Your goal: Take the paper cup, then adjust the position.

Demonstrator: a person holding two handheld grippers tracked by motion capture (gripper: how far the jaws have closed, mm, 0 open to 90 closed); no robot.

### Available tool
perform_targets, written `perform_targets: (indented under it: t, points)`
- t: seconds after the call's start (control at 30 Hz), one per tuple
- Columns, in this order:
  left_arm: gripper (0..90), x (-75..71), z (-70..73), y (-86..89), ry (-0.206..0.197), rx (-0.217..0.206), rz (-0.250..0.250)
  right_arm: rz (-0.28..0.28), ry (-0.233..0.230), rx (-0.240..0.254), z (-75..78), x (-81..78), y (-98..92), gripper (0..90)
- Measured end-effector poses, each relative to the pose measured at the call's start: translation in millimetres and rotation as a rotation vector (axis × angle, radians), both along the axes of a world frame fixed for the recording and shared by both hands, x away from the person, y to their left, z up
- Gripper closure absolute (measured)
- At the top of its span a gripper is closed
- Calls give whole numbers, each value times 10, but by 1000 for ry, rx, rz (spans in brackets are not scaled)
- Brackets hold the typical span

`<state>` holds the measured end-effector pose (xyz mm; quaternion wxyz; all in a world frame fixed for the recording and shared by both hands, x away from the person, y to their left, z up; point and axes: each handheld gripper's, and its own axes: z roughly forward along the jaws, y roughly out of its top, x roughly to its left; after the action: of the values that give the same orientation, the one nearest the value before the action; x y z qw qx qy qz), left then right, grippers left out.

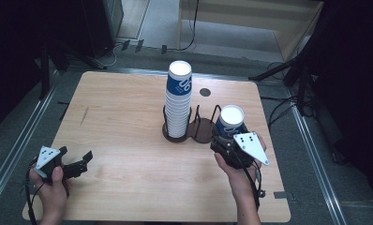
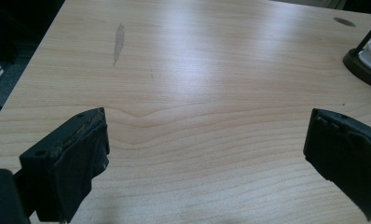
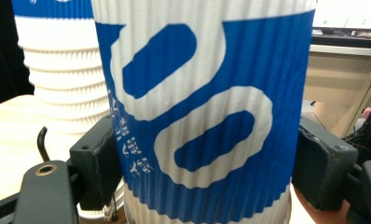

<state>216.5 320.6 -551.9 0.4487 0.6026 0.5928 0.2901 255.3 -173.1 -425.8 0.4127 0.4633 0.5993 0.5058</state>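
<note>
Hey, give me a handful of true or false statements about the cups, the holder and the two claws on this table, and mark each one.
1. The right claw is shut on a blue and white paper cup. True.
2. The left claw holds a cup. False: its jaws stand wide apart over bare wood of the table, with nothing between them.
3. A tall cup stack stands in the dark wire holder. True.
4. The cup stack lies tipped on its side. False: it stands upright.
5. The held cup is to the left of the stack in the high view. False: it is to the right, by the holder's right end.
</note>
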Motion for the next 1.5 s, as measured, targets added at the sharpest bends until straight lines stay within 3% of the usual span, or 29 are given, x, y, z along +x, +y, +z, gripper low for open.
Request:
perform_targets:
  t: [0.23, 0.67, 0.77, 0.9, 1.07, 1.13, 1.27, 1.3, 1.5]
  points:
    - [10, -9, 4, -28, -4, 29, -2, 36, 8, -19, -168, -94, -56, 204]
    - [10, -37, 4, 9, -34, 5, 10, 44, 55, -1, -346, -117, -50, 203]
    - [10, -6, 1, 24, -15, -12, 4, 48, 70, -11, -407, -118, -16, 202]
    - [10, -10, -1, 48, -19, -38, 2, 61, 88, -14, -476, -111, 66, 203]
    - [10, 32, 30, 2, -37, 23, 8, 95, 110, -67, -601, -106, 257, 202]
    - [10, 39, 71, -24, -48, 22, -1, 106, 116, -88, -653, -115, 336, 202]
    - [10, 35, 199, -122, -80, 31, -58, 121, 124, -114, -711, -133, 448, 202]
    - [10, 44, 231, -159, -83, 27, -92, 121, 125, -116, -720, -138, 466, 201]
    - [10, 68, 341, -366, -69, -17, -232, 127, 106, -165, -747, -197, 628, 202]
